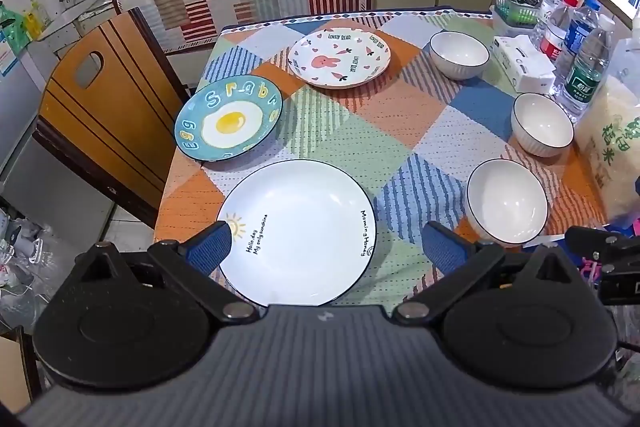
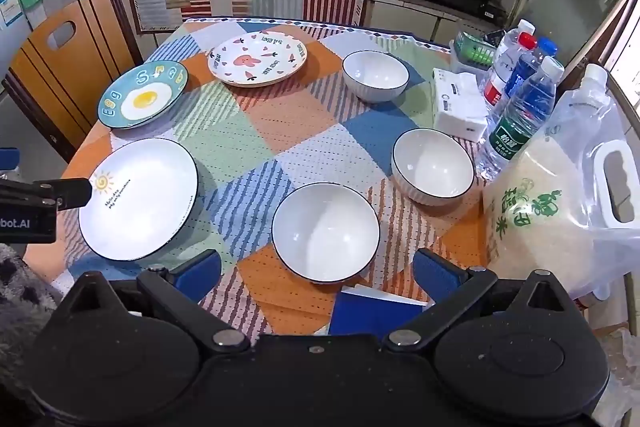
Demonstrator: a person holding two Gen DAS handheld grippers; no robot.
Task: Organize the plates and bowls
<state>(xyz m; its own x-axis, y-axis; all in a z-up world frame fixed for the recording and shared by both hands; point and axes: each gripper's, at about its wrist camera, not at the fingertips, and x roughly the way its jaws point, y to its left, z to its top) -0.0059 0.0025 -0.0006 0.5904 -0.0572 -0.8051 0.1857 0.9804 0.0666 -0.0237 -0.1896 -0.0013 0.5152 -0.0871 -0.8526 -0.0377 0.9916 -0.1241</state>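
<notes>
- The left tool [image 1: 324,247] hangs over the table's [image 1: 400,131] near edge with its jaws spread wide and empty; it frames the white sun plate [image 1: 296,231], likely the first pick.
- The right tool [image 2: 316,271] is equally wide and empty; the nearest bowl [image 2: 326,231] sits just ahead of it.
- The egg plate [image 1: 228,123] lies at the left edge and the rabbit plate [image 1: 339,57] toward the far edge; two more bowls [image 2: 432,167] [image 2: 375,75] run along the right side; nothing is stacked yet.
- Water bottles [image 2: 516,123] and a rice bag [image 2: 548,211] crowd the right edge, so stacking probably suits the open middle.
</notes>
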